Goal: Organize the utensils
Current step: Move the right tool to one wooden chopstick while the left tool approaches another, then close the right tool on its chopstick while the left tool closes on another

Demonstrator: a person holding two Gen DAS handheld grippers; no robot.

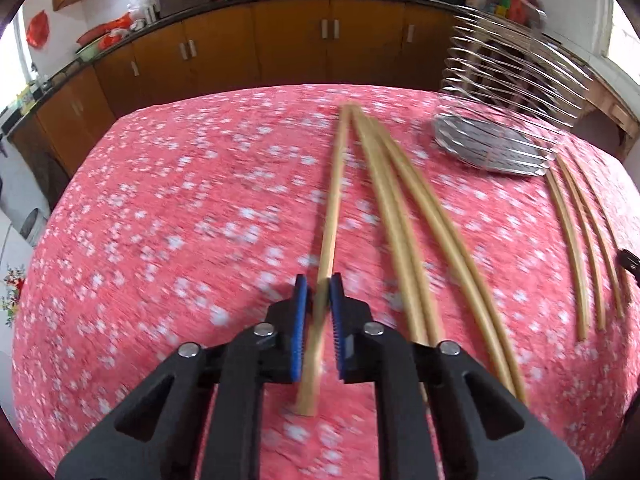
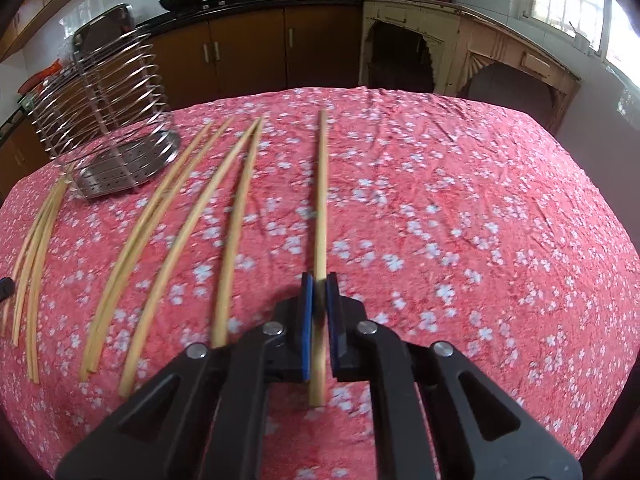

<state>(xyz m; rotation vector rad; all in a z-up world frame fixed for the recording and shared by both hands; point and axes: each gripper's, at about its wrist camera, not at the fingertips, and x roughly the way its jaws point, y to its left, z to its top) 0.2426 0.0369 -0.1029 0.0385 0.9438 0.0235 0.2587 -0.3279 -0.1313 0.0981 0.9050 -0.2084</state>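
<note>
Two long pale wooden chopsticks pinched, one (image 1: 332, 216) by your left gripper (image 1: 319, 294), other (image 2: 321, 200) by right gripper (image 2: 319, 292); wire utensil rack (image 2: 104, 120) far left empty, remaining chopsticks (image 2: 168, 224) lie on tablecloth.

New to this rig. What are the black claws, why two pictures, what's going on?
No robot here: a person carries a hand-held gripper in each hand, with a fisheye camera looking along its fingers. One picture is the left hand-held gripper, the other the right hand-held gripper. Both are closed, blue pads pinching one wooden chopstick each: the left chopstick and the right chopstick. More loose chopsticks lie on the pink flowered tablecloth, beside a wire utensil holder, tipped over.
</note>
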